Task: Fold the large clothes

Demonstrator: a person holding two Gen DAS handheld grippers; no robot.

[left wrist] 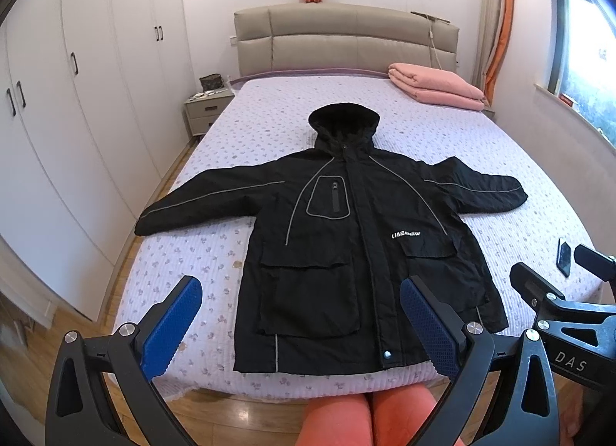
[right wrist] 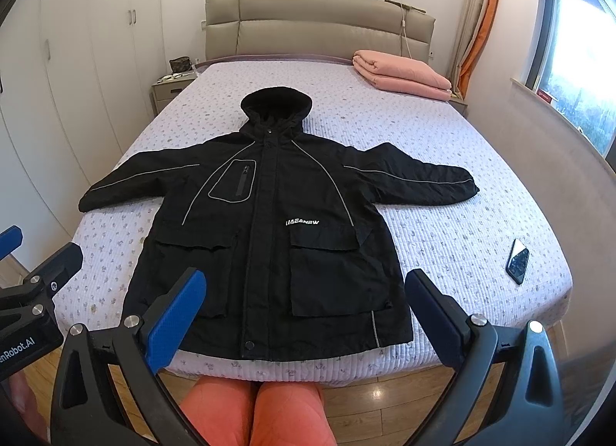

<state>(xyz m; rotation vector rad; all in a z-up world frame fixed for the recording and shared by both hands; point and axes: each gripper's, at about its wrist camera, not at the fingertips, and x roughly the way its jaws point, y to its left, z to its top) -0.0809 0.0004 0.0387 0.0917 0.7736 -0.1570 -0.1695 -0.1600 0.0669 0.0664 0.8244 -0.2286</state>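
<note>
Black jacket point(left wrist: 346, 246) lies flat beyond both apparently empty, spread claws.

White chest print on jacket point(right wrist: 269, 223) is reading "LIAEANEW", first letters uncertain. Right gripper point(left wrist: 569, 359) body is showing "DAS". Left gripper point(right wrist: 23, 349) body is showing "enRobot.AI", start cut off.

Bed point(left wrist: 500, 161) under jacket point(left wrist: 354, 238), blanket point(left wrist: 431, 86), phone point(left wrist: 564, 253)
</note>
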